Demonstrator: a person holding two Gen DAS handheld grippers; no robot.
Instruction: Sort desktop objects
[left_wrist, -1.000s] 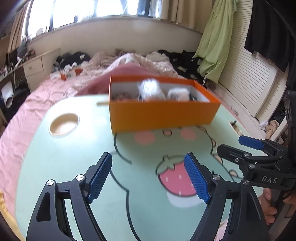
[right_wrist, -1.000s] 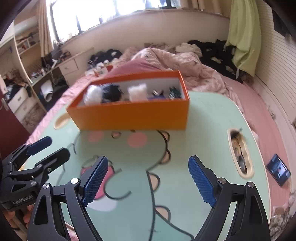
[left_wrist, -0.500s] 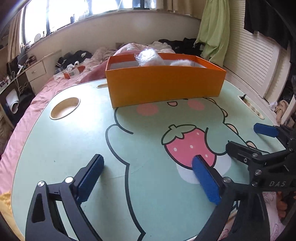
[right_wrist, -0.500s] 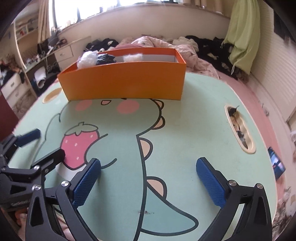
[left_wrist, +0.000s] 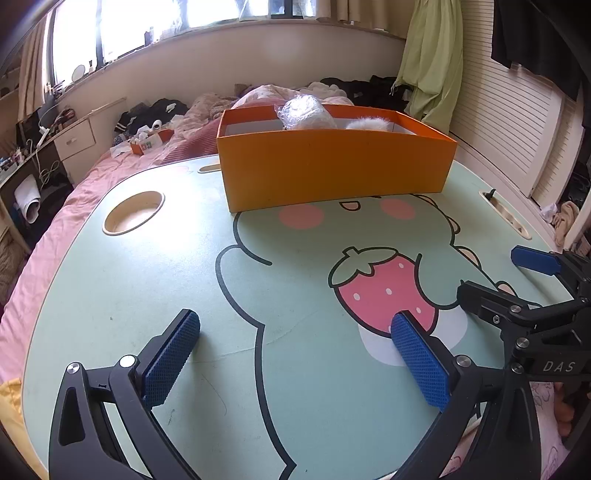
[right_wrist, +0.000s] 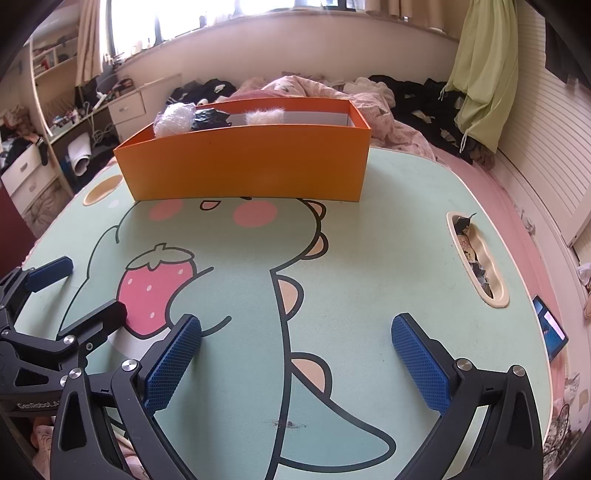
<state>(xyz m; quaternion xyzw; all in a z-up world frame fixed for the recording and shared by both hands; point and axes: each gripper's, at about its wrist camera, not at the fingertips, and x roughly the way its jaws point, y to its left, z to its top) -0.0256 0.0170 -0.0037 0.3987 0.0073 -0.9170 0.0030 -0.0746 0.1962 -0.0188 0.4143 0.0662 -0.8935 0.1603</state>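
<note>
Fig.: two wrist views over the lap table (left_wrist: 110, 295), both tools low near its front edge.

(a) My left gripper (left_wrist: 295, 354): jaws wide apart, nothing btwn them. They have just been opening; gap is bare tabletop w/ the dinosaur outline. Blue pads (left_wrist: 168, 360) sit just above the surface; can't tell if they touch it.

(b) My right gripper (right_wrist: 295, 360): jaws likewise spread wide, empty, also just been opening. Btwn its pads (right_wrist: 421, 363): the printed dinosaur body and a small dark smudge (right_wrist: 286, 424) on the table.

(c) Each tool shows in the other's view: right gripper at the right edge of the left cam, left gripper at the left edge of the right cam, side by side, apart.

(d) Orange box (left_wrist: 332, 168): stands at the far side of the table, well apart from both grippers, long side facing me. Inside, seen over the rim: a clear-plastic-wrapped bundle (right_wrist: 173, 118) at the left end, a black item (right_wrist: 210, 118) beside it, a white fluffy item (right_wrist: 264, 116) toward the middle. Rest of contents hidden by the front wall.

(e) Table features: round cup recess (left_wrist: 133, 212) far left; long slot tray (right_wrist: 476, 258) at right w/ small bits in it, too small to ID. Printed strawberry (left_wrist: 384, 291) lies ahead of my left tool.

(f) Surround: pink bedding (left_wrist: 48, 229) under the table; phone (right_wrist: 550, 328) on the bed at right.
</note>
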